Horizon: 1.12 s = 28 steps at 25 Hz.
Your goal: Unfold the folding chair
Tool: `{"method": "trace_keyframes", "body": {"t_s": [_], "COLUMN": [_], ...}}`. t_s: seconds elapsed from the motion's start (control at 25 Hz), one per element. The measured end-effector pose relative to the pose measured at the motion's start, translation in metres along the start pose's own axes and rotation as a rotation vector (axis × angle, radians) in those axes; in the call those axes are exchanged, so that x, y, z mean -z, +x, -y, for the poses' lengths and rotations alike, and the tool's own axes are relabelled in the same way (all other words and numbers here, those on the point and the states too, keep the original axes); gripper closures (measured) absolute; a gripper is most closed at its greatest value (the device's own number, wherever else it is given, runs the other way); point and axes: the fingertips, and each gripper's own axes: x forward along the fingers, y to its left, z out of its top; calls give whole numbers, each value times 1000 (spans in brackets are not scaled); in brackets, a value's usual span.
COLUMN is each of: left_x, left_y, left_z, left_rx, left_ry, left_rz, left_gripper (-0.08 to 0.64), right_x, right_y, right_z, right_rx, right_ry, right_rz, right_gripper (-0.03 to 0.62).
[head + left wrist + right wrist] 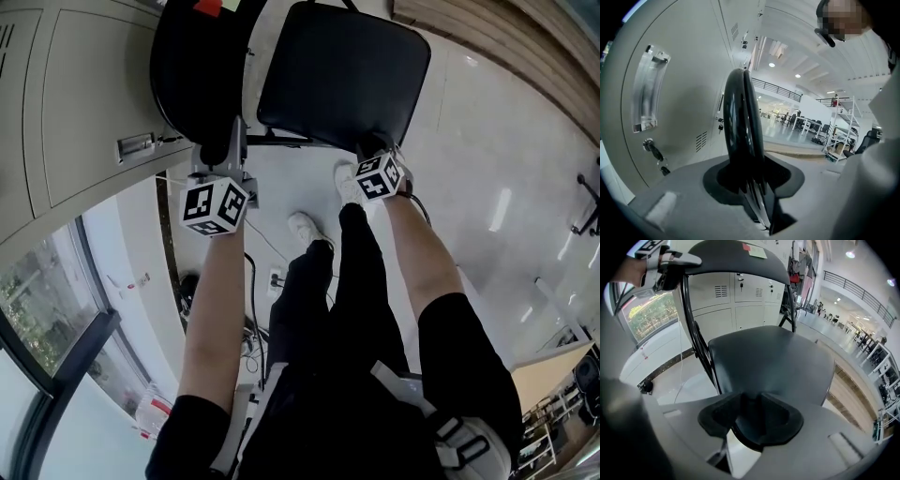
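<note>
1. You are at the spreading step. The chair (754, 341) looks open or very nearly so, with its seat (342, 75) lying close to level in the right gripper view.
2. Your left gripper (750, 180) is clamped on the edge of the backrest (740, 122). The backrest shows edge-on and fills the gap between the jaws, so I read that as a grip, not a loose fit.
3. Your right gripper (757, 420) points steeply down. Its jaws are part-way closed on the front lip of the seat, which sits between the pads.
4. Next move, as I judge it: press the seat front down to its stop while the left side steadies the backrest. Check that the frame sits square before you let go. If you push with the backrest loose, the chair may slide on the glossy floor (487, 141).
5. The chair stands on that pale floor just beside the grey lockers (84, 94), right in front of your feet.
6. It has a black padded seat with rounded corners, a curved black backrest and thin dark metal tubing. A red and a green tag are stuck on top of the backrest. Nothing lies on the seat.
</note>
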Motion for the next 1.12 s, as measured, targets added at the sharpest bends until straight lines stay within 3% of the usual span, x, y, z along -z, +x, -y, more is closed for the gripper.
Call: {"method": "trace_keyframes", "body": {"t_s": [0.2, 0.8, 0.96, 1.12], "left_x": [13, 22, 34, 56], "left_y": [4, 6, 0, -13], "left_z": [-14, -25, -25, -26], "left_rx": [6, 1, -19, -60], "left_ry": [-46, -17, -18, -50], "left_rz": [-24, -12, -71, -128], "left_gripper": [437, 418, 387, 339], "right_x": [15, 24, 20, -15], "right_y": [12, 19, 16, -5], "right_z": [-1, -3, -1, 8], "right_rx": [-35, -41, -55, -23], "right_ry": [9, 20, 57, 72], "right_rz": [-41, -56, -99, -8], "right_gripper": [454, 454, 452, 446]}}
